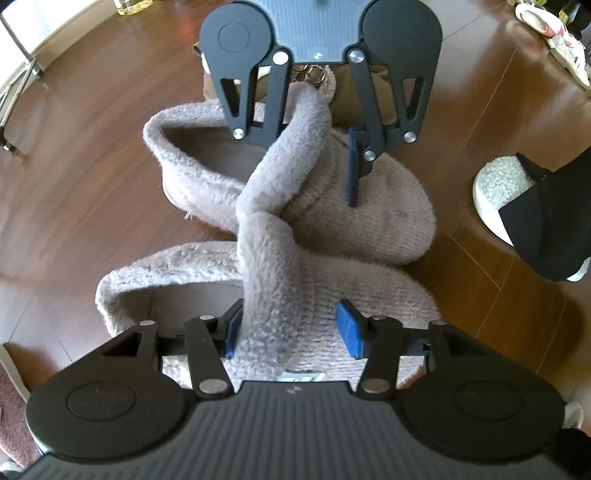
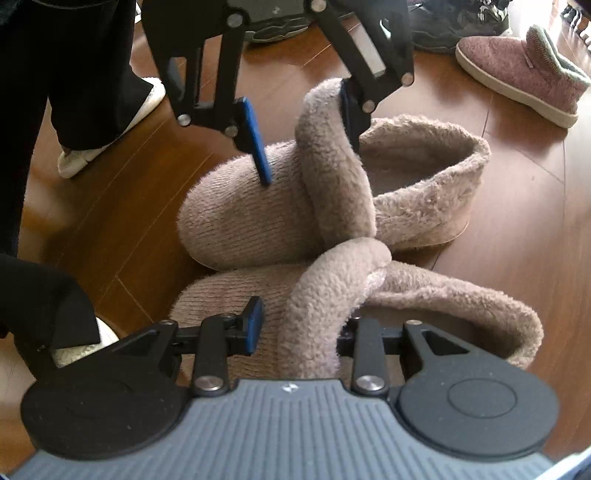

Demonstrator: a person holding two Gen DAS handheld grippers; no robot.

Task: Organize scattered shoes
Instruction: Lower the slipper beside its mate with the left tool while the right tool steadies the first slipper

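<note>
Two fluffy taupe slipper boots lie side by side on the wooden floor. In the left wrist view my left gripper (image 1: 291, 332) stands open around the fluffy cuff flap of the near boot (image 1: 369, 291), not pinching it. My right gripper (image 1: 310, 162) faces it, open around the cuff of the far boot (image 1: 391, 214). In the right wrist view my right gripper (image 2: 299, 332) straddles the near boot's cuff (image 2: 321, 314), and my left gripper (image 2: 306, 144) straddles the far boot's cuff (image 2: 332, 158). Both pairs of jaws stand wide apart.
A pink ankle boot (image 2: 517, 74) and dark sneakers (image 2: 458, 22) lie beyond. A person's black trouser leg and white shoe (image 2: 107, 125) stand close; the shoe also shows in the left wrist view (image 1: 509, 192). White patterned shoes (image 1: 554, 40) and a brown shoe with a chain (image 1: 314, 77) lie further off.
</note>
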